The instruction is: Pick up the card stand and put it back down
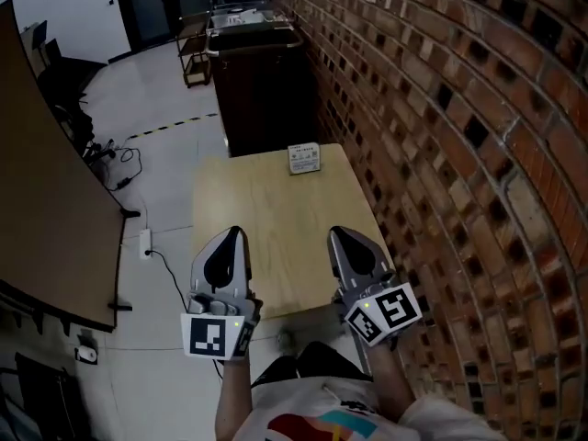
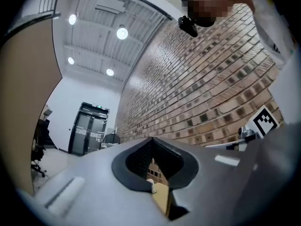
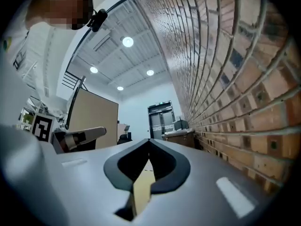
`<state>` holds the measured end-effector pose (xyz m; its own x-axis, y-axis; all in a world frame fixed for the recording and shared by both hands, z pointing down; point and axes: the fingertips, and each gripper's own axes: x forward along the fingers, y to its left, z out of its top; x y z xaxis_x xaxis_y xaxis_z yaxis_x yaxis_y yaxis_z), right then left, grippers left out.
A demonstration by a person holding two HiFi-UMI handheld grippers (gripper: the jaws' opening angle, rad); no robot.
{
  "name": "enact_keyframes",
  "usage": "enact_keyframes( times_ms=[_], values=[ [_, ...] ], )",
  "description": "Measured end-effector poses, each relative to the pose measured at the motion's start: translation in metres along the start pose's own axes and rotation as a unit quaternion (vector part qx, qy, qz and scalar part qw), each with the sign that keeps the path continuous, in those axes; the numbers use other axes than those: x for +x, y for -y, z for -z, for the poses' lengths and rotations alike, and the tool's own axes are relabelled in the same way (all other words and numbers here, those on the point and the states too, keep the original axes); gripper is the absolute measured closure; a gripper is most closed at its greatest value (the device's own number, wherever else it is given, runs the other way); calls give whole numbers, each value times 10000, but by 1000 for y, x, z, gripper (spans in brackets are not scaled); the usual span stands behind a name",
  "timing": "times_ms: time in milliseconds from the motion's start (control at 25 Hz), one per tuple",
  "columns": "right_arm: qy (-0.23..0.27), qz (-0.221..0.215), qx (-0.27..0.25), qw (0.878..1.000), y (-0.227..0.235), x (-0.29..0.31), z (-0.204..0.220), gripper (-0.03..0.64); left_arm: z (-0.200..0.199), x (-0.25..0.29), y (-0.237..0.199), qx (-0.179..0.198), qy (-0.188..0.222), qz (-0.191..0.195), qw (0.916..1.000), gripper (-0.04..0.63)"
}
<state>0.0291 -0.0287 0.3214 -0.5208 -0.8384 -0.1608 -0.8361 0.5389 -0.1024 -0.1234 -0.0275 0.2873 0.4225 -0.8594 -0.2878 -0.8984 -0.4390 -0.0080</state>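
On your far left a tall brown partition (image 1: 50, 191) is standing on the floor, and it is playing no part in the job. Next over, you are holding the left gripper (image 1: 235, 239) above the near left part of the wooden table (image 1: 276, 219). Its own view is showing the two jaws pressed together at the tips with nothing between them. In the middle, the card stand (image 1: 303, 158) is sitting at the far edge of the table, well apart from both tools, with a dark cabinet (image 1: 262, 90) rising just behind it. You are holding the right gripper (image 1: 340, 237) above the near right part of the table, level with the left one. Its jaws are likewise lying closed on each other, gripping nothing. A brick wall (image 1: 441, 118) is running along the table's right side.

As far as I can judge, the task is not yet getting under way: the stand is resting untouched and neither tool is reaching toward it. Everything is left to do: opening a pair of jaws, going out to the far edge, closing on the stand, lifting it and setting it back down.

The stand is looking small and low, a pale card with dark print too small to read, held in a light base and facing you. It is either standing upright or leaning slightly back; I cannot tell which. It is probably light, so a gentle pinch should be enough.
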Motion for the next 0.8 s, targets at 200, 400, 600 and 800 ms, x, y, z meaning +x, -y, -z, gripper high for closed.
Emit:
enact_keyframes(
  times_ms=[200,400,600,800],
  values=[
    [-255,222,205,9992,37,41,21,615,27,44,-34,-251,-305,-300,9988,589],
    [-524,197,122,9984,61,77,39,615,36,78,-62,-293,-274,-578,9975,591],
    [-617,290,72,9977,90,108,54,455,52,86,-66,-375,-409,-623,9965,591],
    [-1255,834,-250,9883,164,203,114,96,82,90,-79,-484,-726,-742,9934,591]
  ],
)
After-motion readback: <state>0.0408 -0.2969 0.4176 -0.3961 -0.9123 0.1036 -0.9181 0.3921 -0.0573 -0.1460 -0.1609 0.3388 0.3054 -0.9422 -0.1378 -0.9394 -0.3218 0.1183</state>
